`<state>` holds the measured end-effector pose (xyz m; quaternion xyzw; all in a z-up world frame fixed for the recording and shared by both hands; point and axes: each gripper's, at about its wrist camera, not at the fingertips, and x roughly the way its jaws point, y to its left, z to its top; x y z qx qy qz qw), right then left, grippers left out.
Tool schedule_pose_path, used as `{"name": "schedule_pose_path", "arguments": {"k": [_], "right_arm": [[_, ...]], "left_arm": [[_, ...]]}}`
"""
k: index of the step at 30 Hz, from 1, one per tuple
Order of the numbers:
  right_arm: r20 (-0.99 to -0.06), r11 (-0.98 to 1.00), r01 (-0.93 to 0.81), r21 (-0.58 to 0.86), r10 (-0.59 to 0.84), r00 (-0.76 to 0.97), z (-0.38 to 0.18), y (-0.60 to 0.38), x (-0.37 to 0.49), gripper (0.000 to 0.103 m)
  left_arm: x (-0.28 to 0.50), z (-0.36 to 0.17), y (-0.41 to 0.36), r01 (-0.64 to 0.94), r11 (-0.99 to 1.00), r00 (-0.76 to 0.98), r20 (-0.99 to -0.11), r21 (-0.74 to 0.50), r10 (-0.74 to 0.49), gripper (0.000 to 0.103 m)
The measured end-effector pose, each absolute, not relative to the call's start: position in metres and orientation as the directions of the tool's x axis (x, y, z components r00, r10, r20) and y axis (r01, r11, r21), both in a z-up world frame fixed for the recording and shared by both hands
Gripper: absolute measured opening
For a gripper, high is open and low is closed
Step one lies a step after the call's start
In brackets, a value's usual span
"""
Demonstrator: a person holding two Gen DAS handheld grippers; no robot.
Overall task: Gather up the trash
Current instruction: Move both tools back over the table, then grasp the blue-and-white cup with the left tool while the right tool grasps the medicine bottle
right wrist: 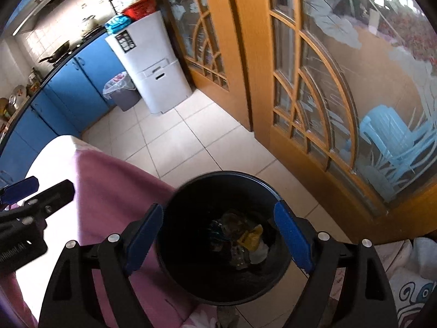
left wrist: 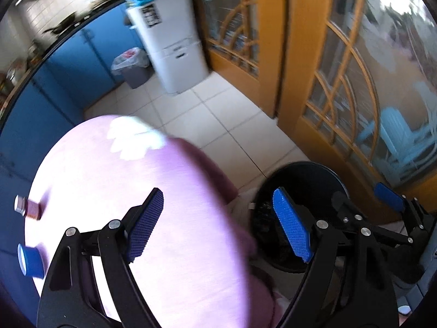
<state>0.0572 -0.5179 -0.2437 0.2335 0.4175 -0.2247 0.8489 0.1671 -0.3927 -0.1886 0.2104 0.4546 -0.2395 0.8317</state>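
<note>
A black round trash bin (right wrist: 218, 188) stands on the floor beside a table with a pink cloth (right wrist: 114, 191). Crumpled wrappers and paper (right wrist: 243, 240) lie in the bin's bottom. My right gripper (right wrist: 218, 235) is open and empty, directly above the bin's mouth. My left gripper (left wrist: 218, 224) is open and empty above the table's edge (left wrist: 164, 191); the bin (left wrist: 306, 175) lies to its right, with the right gripper (left wrist: 387, 196) over it. A white crumpled tissue (left wrist: 133, 136) lies at the table's far side. A small bottle (left wrist: 27, 209) and a blue cup (left wrist: 31, 261) sit at the left edge.
Wooden glass doors (right wrist: 300, 82) stand to the right. A white cabinet (right wrist: 153, 63) and a grey lined bin (right wrist: 120, 90) stand by blue kitchen cupboards (right wrist: 68, 95) at the back. The floor (right wrist: 191, 142) is pale tile. A patterned cloth (right wrist: 409, 287) lies at bottom right.
</note>
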Motion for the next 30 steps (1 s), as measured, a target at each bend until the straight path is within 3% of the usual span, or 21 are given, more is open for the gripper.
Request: {"name": "schedule_pose_path", "arguments": {"k": [4, 10, 18, 30], "right_arm": [[-0.794, 0.844, 0.503, 0.186, -0.173, 0.583, -0.224, -0.479, 0.083, 0.081], [-0.773, 0.928, 0.340, 0.151, -0.103, 0.626, -0.204, -0.395, 0.132, 0.081], [-0.774, 0.988, 0.071, 0.136, 0.061, 0.631, -0.194, -0.264, 0.197, 0.081], [-0.785, 0.979, -0.199, 0.043, 0.156, 0.599, -0.205, -0.132, 0.259, 0.081]], "left_arm": [[0.190, -0.172, -0.333, 0.478, 0.869, 0.524, -0.834, 0.124, -0.170, 0.082], [0.226, -0.161, -0.217, 0.223, 0.966, 0.583, -0.812, 0.135, -0.021, 0.082], [0.234, -0.187, -0.055, -0.143, 0.983, 0.499, -0.849, 0.116, 0.173, 0.082], [0.251, -0.225, 0.031, -0.229, 0.972, 0.453, -0.879, 0.045, 0.147, 0.082]]}}
